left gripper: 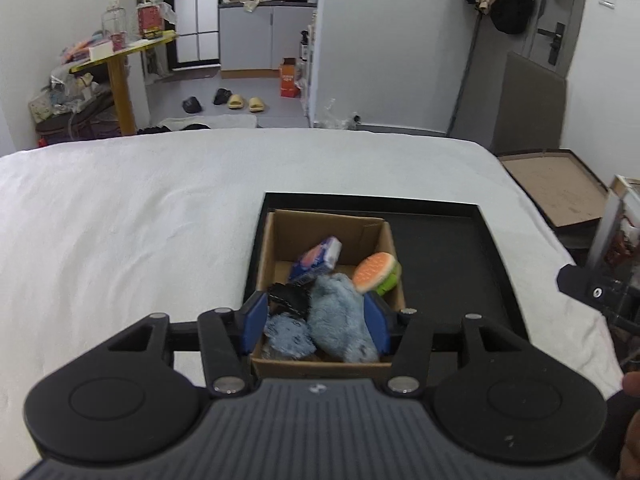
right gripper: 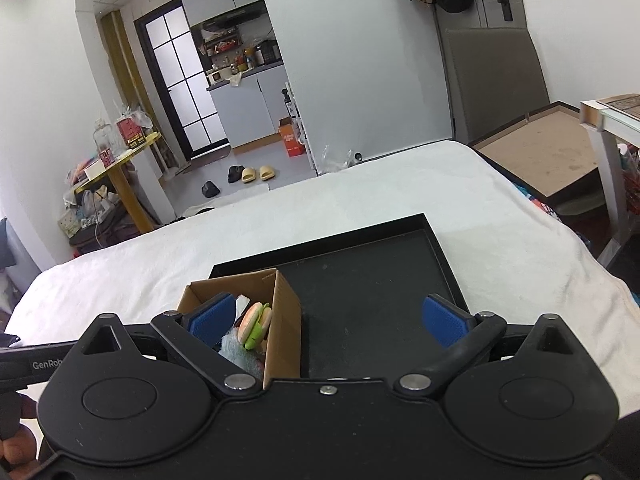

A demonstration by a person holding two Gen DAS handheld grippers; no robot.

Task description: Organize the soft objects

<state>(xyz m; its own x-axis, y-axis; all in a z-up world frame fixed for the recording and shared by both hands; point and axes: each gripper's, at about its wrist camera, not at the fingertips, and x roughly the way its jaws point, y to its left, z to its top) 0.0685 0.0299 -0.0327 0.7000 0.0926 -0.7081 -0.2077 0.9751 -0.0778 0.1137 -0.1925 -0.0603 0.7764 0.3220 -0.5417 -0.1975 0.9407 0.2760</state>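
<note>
Soft objects sit together in the cardboard box (left gripper: pixel 328 240), which stands in the left part of the black tray (left gripper: pixel 448 248) on the white bed (left gripper: pixel 120 220): blue plush (left gripper: pixel 340 320), burger toy (left gripper: pixel 376 272), tissue pack (left gripper: pixel 318 260), and a dark item (left gripper: pixel 288 300) I cannot identify. Left gripper (left gripper: pixel 316 320) hangs over the box's near end, pads spread either side of the plush; whether they touch it cannot be told. Right gripper (right gripper: pixel 328 320) hovers over the tray, fingers wide apart and empty, left pad (right gripper: pixel 212 316) above the box. Risks, as judged: the light box could tip or slide if a finger catches its wall; the plush may snag on neighbouring items and drag them out.
</note>
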